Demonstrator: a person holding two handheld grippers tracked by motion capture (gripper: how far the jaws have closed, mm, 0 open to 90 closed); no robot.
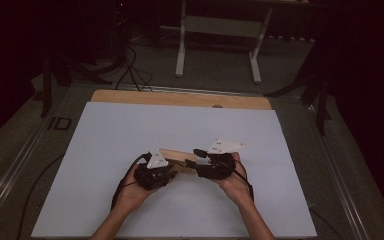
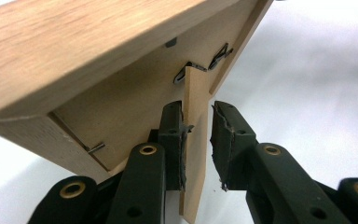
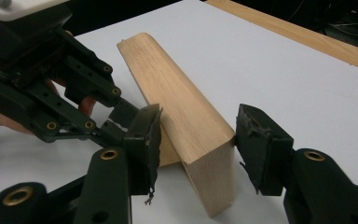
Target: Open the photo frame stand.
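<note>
A light wooden picture frame (image 1: 176, 155) stands tilted on the white sheet between my two grippers. In the left gripper view its back panel (image 2: 121, 107) faces me, with a thin fold-out stand (image 2: 196, 107) sticking out edge-on. My left gripper (image 2: 196, 140) has that stand between its jaws: one pad touches it and a sliver of gap shows at the other. My right gripper (image 3: 196, 140) straddles the frame's end (image 3: 209, 182), its jaws open and not pressing. The left gripper (image 3: 121, 112) reaches in behind the frame there. From above, left gripper (image 1: 172, 172) and right gripper (image 1: 192, 159) meet at the frame.
The white sheet (image 1: 130, 130) covers a table with a bare wooden strip (image 1: 180, 98) along its far edge. Small metal clips (image 2: 186, 74) hold the frame's back. Beyond the table are a white stand (image 1: 220, 30) and floor cables (image 1: 130, 70).
</note>
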